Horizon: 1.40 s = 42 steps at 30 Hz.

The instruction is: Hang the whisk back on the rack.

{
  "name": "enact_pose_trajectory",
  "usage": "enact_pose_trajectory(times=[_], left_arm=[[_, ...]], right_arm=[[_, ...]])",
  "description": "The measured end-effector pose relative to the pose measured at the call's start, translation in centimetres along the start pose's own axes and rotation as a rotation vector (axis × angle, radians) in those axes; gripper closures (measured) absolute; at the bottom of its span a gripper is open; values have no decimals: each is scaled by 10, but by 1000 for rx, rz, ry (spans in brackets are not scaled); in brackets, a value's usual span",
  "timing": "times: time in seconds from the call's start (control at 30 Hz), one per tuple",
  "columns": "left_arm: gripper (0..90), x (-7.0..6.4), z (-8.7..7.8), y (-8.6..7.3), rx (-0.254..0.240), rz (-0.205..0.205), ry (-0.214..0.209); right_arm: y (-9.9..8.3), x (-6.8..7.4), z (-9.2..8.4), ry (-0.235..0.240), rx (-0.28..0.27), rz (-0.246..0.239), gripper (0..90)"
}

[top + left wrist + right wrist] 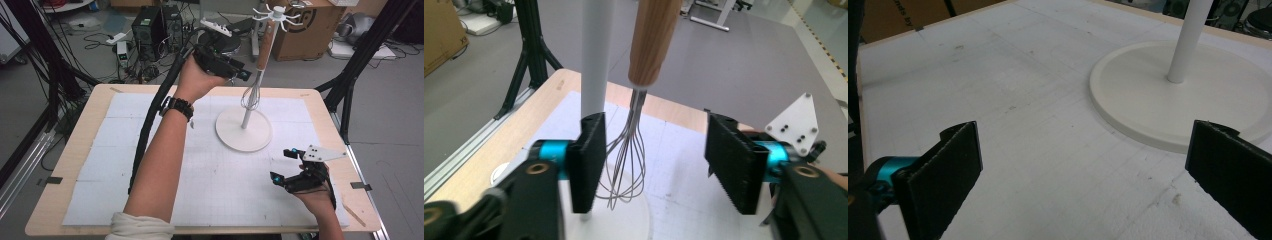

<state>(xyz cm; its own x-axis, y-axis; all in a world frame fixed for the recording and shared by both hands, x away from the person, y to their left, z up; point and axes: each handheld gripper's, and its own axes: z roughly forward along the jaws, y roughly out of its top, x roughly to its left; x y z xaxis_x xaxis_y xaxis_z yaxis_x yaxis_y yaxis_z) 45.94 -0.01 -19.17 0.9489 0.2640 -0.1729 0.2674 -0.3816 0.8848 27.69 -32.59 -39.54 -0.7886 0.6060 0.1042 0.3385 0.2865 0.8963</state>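
Observation:
A white stand (244,131) with a round base and a hook crown (276,14) stands on the table's far middle. From the crown hangs a whisk with a wooden handle (266,46) and wire loops (251,96) beside the pole. My left gripper (239,71) is raised just left of the whisk. In the left gripper view it is open (659,165), with the wire loops (626,160) between its jaws, nearer the left one, untouched. The pole (595,55) rises behind that jaw. My right gripper (284,164) rests open at the front right, facing the stand base (1178,100).
A white gridded mat (150,165) covers the wooden table (70,165). Beyond the far edge are computer towers (152,25), cables and a cardboard box (307,27). Black frame legs (350,75) stand at the right corner. The left gripper's cable (147,125) trails over the mat.

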Motion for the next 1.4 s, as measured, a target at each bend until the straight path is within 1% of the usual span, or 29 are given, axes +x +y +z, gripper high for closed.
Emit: enact_pose_trajectory(times=[0.03, 0.13, 0.2, 0.23, 0.27, 0.33, 0.43, 0.5, 0.57, 0.6, 0.67, 0.73, 0.8, 0.87, 0.97, 1.03, 1.1, 1.17, 1.23, 1.3, 1.4], left_arm=[[370, 0, -1, -2, 4, 0, 0], [347, -3, -4, -9, 20, 10, -5], [324, -3, -6, -13, 17, 4, -6], [308, -4, -8, -16, 22, 0, -8], [297, -5, -10, -19, 27, -1, -2], [265, -6, -13, -25, 14, -7, 0], [226, -8, -19, -37, 13, -9, 8], [194, -10, -23, -44, 3, -17, 10], [175, -11, -28, -52, 5, -12, 16], [160, -12, -31, -56, 10, -15, 17], [135, -15, -36, -61, 16, -12, 18], [112, -17, -41, -66, -1, -13, 12], [90, -20, -47, -71, -9, -15, 25], [63, -21, -53, -77, -23, -17, 25], [53, -22, -61, -86, -33, -20, 29], [16, -23, -65, -93, -38, -31, 37], [16, -24, -68, -98, -36, -26, 35], [16, -26, -72, -102, -43, -29, 37], [16, -28, -76, -106, -58, -29, 29], [16, -31, -79, -112, -61, -22, 24], [16, -35, -84, -118, -32, -7, 23]], right_arm=[[0, 0, 0, 2, 2, -3, 6], [1, 1, 1, 3, 1, -5, 6], [1, 1, 0, 5, -2, -5, 7], [1, 1, 0, 5, -4, -5, 7], [1, 1, 0, 6, -5, -5, 7], [1, 1, -1, 5, -4, -1, 7], [2, 0, -1, 5, -7, -4, 7], [2, 0, -1, 5, -7, -4, 7], [2, 1, -1, 4, -9, -6, 7], [2, 1, 0, 6, -6, -3, 7], [2, 0, 0, 2, -5, -9, 7], [2, 0, 1, 5, -1, -6, 7], [3, 0, 2, 3, 0, -8, 7], [3, 1, 3, 4, 4, -8, 7], [3, 1, 4, 2, 11, -13, 7], [3, 1, 5, 1, 12, -15, 7], [3, 1, 5, 0, 13, -17, 7], [3, 1, 5, -3, 14, -16, 7], [3, 1, 5, -3, 15, -13, 7], [3, 1, 5, -3, 15, -13, 7], [3, 1, 5, -2, 15, -11, 7]])
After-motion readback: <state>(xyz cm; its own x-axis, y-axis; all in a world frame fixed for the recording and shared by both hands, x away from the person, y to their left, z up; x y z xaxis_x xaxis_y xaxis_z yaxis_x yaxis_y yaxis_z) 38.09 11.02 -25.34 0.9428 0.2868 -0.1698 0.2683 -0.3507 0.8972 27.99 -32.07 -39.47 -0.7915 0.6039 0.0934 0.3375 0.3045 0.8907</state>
